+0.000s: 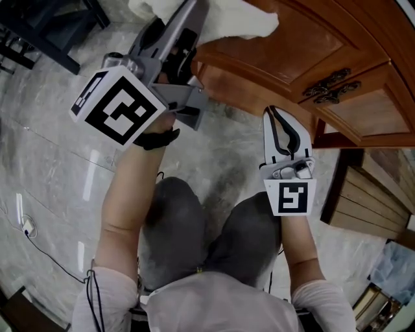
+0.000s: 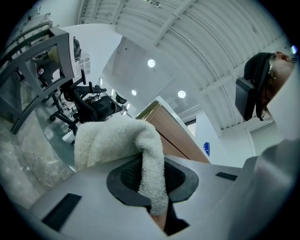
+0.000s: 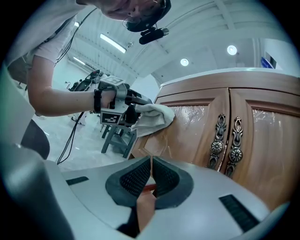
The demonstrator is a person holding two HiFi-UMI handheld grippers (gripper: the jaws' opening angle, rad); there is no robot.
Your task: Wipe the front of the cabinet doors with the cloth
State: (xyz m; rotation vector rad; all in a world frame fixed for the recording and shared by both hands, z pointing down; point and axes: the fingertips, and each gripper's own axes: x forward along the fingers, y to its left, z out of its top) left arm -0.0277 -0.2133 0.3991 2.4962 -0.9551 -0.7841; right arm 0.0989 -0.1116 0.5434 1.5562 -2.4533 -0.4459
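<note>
While the person (image 1: pixel 194 259) sits facing it, a wooden cabinet (image 1: pixel 292 58) fills the upper right of the head view, w/ grey marbled floor (image 1: pixel 58 130) over the left and ctr. In the right gripper view its two doors (image 3: pixel 197 126) take up the right half, meeting at a pair of ornate metal handles (image 3: pixel 225 140).

The left gripper (image 1: pixel 188 16) is upper left in the head view, its marker cube (image 1: pixel 120 104) nearest the camera, long body slanting up-right toward the cabinet. The right gripper (image 1: pixel 273 113) sits ctr-right, tips pointing up the frame at the cabinet's lower edge, just short of the wood, not touching.

The white terry cloth (image 1: pixel 227 19) lies bunched along the top edge of the head view, long axis approx horiz., running from the left gripper's tips rightward onto the wood. The right gripper view shows it pressed on the upper left part of the left door, free end pointing right toward the handles. In the left gripper view the jaws are clamped on it: a narrow strip runs down btwn the pads (image 2: pixel 185 180), bulk heaped past the tips, upper left.

In its own view the right gripper's pads (image 3: pixel 136 178) are together, only a hairline slit btwn them, nothing held.
</note>
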